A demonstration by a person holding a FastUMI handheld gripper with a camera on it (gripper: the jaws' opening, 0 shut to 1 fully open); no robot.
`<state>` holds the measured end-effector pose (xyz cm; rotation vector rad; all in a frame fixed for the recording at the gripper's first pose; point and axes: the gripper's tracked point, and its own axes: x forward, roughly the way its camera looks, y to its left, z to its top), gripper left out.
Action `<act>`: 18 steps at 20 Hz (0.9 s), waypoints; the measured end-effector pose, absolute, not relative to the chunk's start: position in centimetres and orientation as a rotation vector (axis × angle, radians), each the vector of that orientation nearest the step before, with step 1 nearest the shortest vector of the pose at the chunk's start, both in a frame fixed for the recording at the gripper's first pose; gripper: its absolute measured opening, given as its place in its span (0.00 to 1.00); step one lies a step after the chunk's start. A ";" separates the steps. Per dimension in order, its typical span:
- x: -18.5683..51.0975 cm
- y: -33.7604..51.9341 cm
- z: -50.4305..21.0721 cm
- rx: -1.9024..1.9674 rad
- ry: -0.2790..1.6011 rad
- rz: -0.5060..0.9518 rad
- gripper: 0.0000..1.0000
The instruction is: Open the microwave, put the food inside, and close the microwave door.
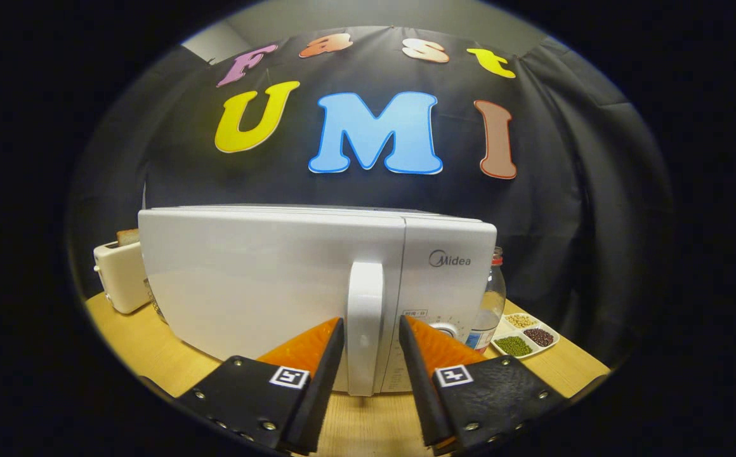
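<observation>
White microwave [266, 285] sits mid-frame on a wooden table [146, 355], door closed, w/ a vertical white handle [365, 317] on the door's right side, next to the control panel [450, 285]. Gripper [371, 330] comes in from the bottom center, its two fingers straddling the handle, one on each side. Jaws are spread, narrow gaps visible between each finger and the handle, so it's released, not clamping anything yet. Fingertips reach about the lower half of the handle, close to the door face. A knob [447, 330] peeks out just right of the right finger, low on the panel. Left of the microwave, at mid-left of the frame, a cream toaster [120, 276] w/ a slice of bread [128, 237] sticking up from its slot. Right of the microwave, partly hidden behind its corner, a clear bottle [490, 298] w/ a red cap. Further right, lower right of the frame, a small divided tray [525, 336] holding beans or grains in separate sections: pale, dark red, green. Black cloth wall [596, 222] behind everything.
</observation>
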<state>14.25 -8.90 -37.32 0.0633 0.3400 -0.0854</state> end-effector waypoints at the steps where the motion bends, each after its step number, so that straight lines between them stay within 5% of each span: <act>1: 14.4 -8.6 -37.4 0.062 0.343 -0.082 0.45; 2: 14.6 -8.8 -37.4 0.058 0.338 -0.084 0.34; 13: 13.2 -8.4 -37.0 0.119 0.318 -0.095 0.24; 14: 14.2 -8.5 -37.3 0.113 0.316 -0.107 0.12; 18: 13.6 -8.4 -37.1 0.132 0.322 -0.102 0.11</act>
